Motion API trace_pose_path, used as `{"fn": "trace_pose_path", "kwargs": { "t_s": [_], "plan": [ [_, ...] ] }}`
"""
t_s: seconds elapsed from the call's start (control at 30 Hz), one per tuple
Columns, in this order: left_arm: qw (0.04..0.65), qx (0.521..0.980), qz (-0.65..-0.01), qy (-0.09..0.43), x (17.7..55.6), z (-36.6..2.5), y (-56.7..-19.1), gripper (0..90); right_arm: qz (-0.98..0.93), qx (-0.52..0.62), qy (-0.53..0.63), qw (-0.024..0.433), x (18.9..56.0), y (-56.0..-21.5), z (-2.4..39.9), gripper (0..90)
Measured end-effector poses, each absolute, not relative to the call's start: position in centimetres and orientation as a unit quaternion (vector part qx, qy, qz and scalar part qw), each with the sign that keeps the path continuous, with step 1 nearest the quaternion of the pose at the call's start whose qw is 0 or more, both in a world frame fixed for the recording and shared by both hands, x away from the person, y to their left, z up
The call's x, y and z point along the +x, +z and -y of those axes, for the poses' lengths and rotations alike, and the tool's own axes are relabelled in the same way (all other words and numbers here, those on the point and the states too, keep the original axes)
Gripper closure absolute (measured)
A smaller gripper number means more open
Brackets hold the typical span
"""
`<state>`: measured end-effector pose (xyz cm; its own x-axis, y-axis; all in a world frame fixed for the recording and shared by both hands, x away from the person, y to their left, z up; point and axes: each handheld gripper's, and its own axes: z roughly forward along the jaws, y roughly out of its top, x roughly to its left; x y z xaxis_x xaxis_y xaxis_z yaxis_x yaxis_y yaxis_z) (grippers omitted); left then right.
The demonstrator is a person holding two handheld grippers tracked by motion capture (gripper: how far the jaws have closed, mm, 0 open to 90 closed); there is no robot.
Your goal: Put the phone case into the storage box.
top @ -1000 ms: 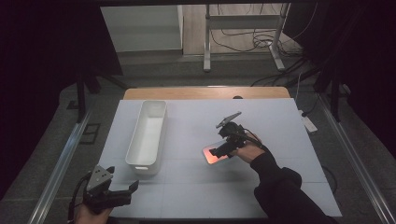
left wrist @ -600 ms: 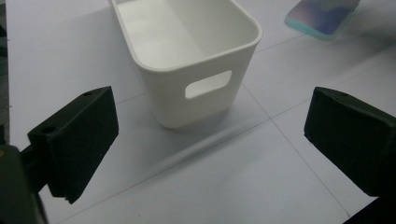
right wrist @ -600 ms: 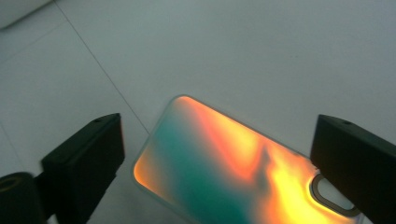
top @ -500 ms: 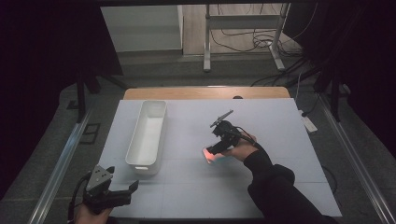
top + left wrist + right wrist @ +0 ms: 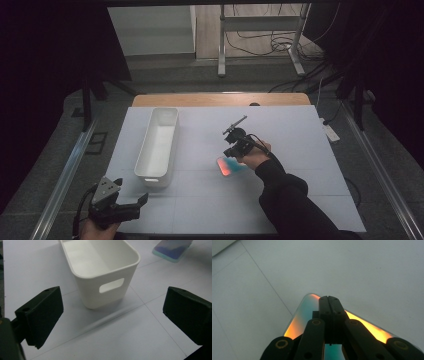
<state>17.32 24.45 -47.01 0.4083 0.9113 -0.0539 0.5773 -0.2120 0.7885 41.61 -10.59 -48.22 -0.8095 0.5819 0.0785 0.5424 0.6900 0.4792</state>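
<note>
White table, dark room, phone under my right tongs.

From the left I see black curtains, my left gripper (image 5: 117,210) held wide and empty at the near table (image 5: 300,125) edge, then the white bin (image 5: 159,141). My right gripper (image 5: 329,300) has just been closing; its jaws meet with nothing between them, tips over the glowing orange-teal phone (image 5: 229,166) lying flat mid-table. Cables and a metal stand (image 5: 260,37) sit behind. I can read no writing anywhere.
</note>
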Motion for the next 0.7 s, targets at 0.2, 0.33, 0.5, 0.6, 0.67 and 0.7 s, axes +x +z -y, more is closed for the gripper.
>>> {"fn": "trace_pose_path", "kwargs": {
  "t_s": [0.2, 0.33, 0.5, 0.6, 0.67, 0.7],
  "plan": [
    [0.382, 0.747, -0.498, 0.218, 17.3, -24.5, -47.0, 3.9, -0.918, 0.31, 0.243, 0.036, 42.2, -49.0, 9.6, 89.3],
    [0.383, 0.747, -0.498, 0.217, 17.3, -24.5, -47.0, 3.9, -0.919, 0.309, 0.242, 0.043, 42.4, -49.4, 9.0, 89.3],
    [0.383, 0.747, -0.498, 0.217, 17.4, -24.5, -47.0, 3.8, -0.919, 0.31, 0.237, 0.05, 42.8, -49.9, 8.3, 89.4],
    [0.383, 0.748, -0.498, 0.217, 17.4, -24.5, -47.0, 3.9, -0.919, 0.309, 0.238, 0.051, 42.8, -50.1, 7.9, 89.3],
    [0.382, 0.748, -0.498, 0.217, 17.4, -24.5, -47.0, 3.9, -0.92, 0.307, 0.238, 0.051, 42.8, -50.2, 7.7, 89.3],
    [0.382, 0.748, -0.498, 0.217, 17.4, -24.5, -47.0, 3.9, -0.921, 0.305, 0.237, 0.05, 42.7, -50.3, 7.5, 89.3]
  ]
}}
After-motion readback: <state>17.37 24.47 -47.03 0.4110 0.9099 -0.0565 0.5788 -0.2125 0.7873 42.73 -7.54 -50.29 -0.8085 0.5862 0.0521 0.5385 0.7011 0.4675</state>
